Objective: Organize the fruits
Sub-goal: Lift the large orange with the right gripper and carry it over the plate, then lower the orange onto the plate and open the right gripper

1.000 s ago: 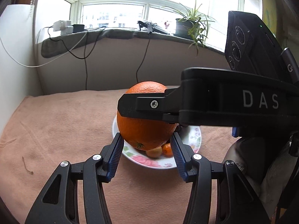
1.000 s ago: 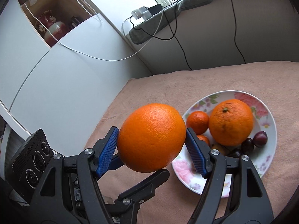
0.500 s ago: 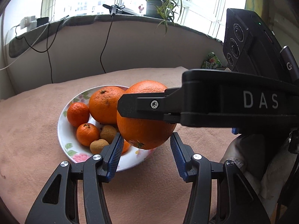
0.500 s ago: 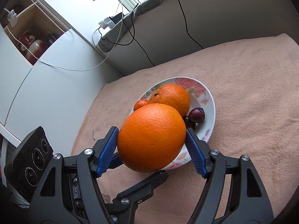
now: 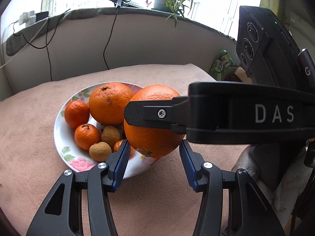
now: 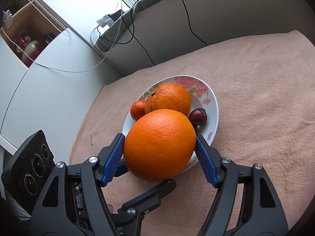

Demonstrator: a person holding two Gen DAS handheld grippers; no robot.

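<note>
Right tongs [image 6: 160, 157] clench the big orange [image 6: 159, 144] — over the last sec the floral plate [image 6: 213, 106] has slid under it, so drop-off looks near. Left tongs [image 5: 154, 160] gape empty just below.

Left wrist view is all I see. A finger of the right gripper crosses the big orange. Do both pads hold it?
Observer: Yes. In the right wrist view, both blue pads of the right gripper press the sides of the held orange.
Operator: Is any fruit hidden from me on the plate?
Observer: A dark red fruit lies on the plate, beside the second orange.
Operator: How does my left gripper look from there?
Observer: One black finger of the left gripper shows under the held orange. I cannot tell whether it touches.
</note>
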